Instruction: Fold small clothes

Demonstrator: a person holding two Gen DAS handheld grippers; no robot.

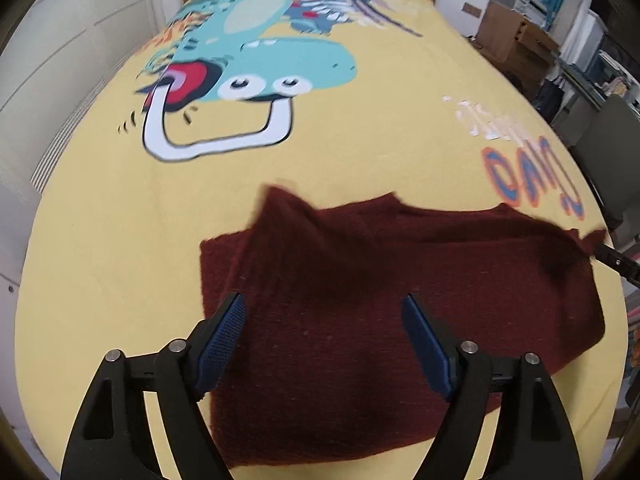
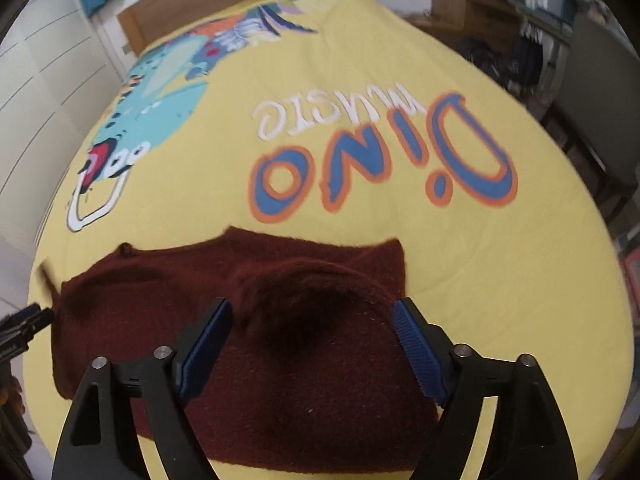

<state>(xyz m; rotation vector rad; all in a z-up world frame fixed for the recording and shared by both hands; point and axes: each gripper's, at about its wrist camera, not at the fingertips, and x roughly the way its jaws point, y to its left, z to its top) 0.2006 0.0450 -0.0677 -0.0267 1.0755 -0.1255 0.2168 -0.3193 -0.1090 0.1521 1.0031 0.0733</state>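
Maroon knit, fuzzy and rumpled, makes up the small garment [image 1: 380, 300] spread on a yellow bedspread [image 1: 120, 240], with a raised fold near its middle. "Dino music" [image 2: 380, 152] is printed on the bedspread beyond it. The left gripper [image 1: 324, 344] is held spread wide above the garment, gripping nothing; the right gripper [image 2: 312, 348] is likewise spread, nothing pinched. Cardboard boxes [image 1: 516, 40] are seen at far right, contents hidden.

**Black tongs, blue pads**

Left tongs [image 1: 324, 316]: two black plastic arms at the bottom of the frame, each with triangular cut-outs and two silver screws. Ribbed blue pads [image 1: 224, 340] line the fingers. Right tongs [image 2: 312, 320] look the same.
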